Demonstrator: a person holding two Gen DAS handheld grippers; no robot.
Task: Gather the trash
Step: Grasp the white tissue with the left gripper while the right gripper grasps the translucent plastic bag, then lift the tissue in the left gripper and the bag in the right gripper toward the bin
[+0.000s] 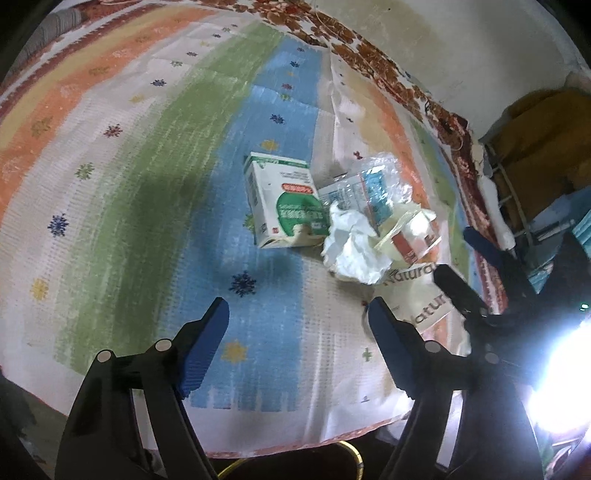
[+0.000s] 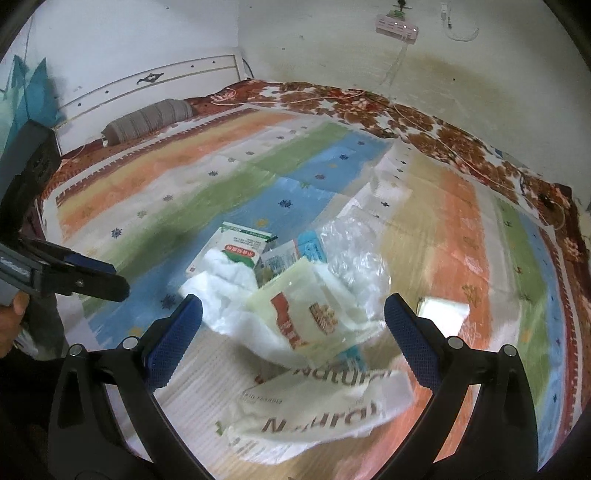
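A pile of trash lies on a striped mat on the bed: a green-and-white carton [image 1: 284, 201] [image 2: 236, 247], a crumpled white tissue [image 1: 352, 247] [image 2: 229, 291], a clear plastic wrapper [image 1: 373, 184] [image 2: 351, 254], a yellowish snack packet [image 1: 406, 236] [image 2: 306, 314] and a white "Natural" bag [image 1: 424, 299] [image 2: 325, 410]. My left gripper [image 1: 299, 321] is open, empty, just short of the pile. My right gripper [image 2: 293, 321] is open, empty, hovering over the packet and the bag; it also shows in the left wrist view [image 1: 476, 280].
The striped mat [image 1: 147, 184] [image 2: 461, 221] covers a floral bedsheet [image 2: 424, 122]. A grey bolster [image 2: 147, 118] lies by the white headboard [image 2: 155, 81]. A wall and power strip [image 2: 397, 27] stand behind. A small white packet [image 2: 443, 314] lies right of the pile.
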